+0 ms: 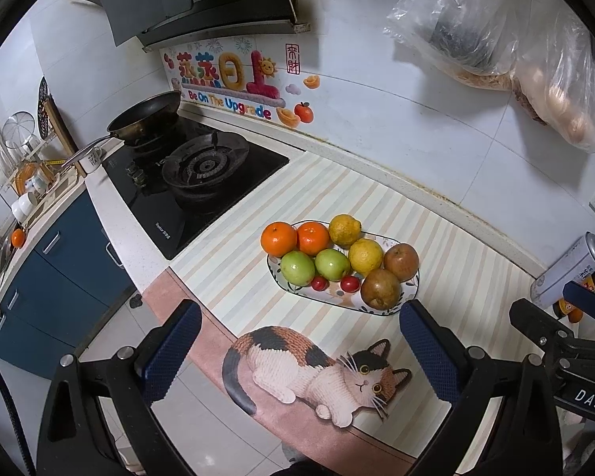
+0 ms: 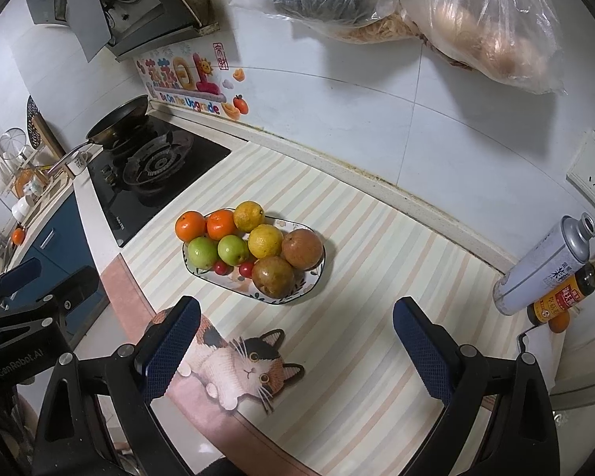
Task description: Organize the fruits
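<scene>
Fruits fill an oval patterned ceramic plate (image 1: 410, 283) on the striped mat (image 1: 456, 261) of the table: two oranges (image 1: 278, 239) at 10 o'clock, two yellow citrus (image 1: 365, 256), two green apples (image 1: 297, 267), two brown round fruits (image 1: 380, 288) at 4 o'clock and two small red ones (image 1: 348, 283). All look smooth and glossy. The left claw (image 1: 297, 341) and right claw (image 2: 295, 337) hang with fingers apart, empty, at the plate's 6 o'clock.

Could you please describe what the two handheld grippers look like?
Both the left gripper and right gripper have black angular frames with silver bolts and dark blue dimpled finger pads. White lettering reads "DAS" on the right, "GenRobot.AI" on the left.
</scene>
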`<action>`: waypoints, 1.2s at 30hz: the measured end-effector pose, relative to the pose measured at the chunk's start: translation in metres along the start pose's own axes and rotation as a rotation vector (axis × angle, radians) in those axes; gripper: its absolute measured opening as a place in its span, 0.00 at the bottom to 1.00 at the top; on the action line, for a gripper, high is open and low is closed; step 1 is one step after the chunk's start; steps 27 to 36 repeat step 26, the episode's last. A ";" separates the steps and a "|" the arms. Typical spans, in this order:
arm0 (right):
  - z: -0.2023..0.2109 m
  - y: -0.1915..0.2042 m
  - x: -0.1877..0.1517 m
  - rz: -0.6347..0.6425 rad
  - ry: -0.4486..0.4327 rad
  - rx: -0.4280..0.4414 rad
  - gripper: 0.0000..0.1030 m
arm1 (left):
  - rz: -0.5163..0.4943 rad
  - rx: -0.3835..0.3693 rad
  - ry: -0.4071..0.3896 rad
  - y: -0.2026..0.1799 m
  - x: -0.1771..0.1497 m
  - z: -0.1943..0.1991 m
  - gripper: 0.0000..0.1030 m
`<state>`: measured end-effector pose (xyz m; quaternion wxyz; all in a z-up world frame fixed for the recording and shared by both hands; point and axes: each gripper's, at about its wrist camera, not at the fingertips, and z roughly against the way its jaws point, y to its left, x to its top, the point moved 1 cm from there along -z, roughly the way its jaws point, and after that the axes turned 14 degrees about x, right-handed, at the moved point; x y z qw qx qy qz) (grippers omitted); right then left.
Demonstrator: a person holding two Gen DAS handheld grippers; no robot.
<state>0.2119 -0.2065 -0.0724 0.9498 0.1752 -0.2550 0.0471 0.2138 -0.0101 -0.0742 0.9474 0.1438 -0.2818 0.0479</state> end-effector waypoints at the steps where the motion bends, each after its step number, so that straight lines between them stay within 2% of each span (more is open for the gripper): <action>1: 0.000 0.000 0.000 -0.002 0.002 0.000 0.97 | 0.001 -0.001 0.001 0.000 0.000 0.000 0.99; 36: 0.001 -0.002 -0.001 -0.005 0.006 0.011 0.97 | -0.004 0.001 -0.007 0.000 -0.004 -0.001 0.99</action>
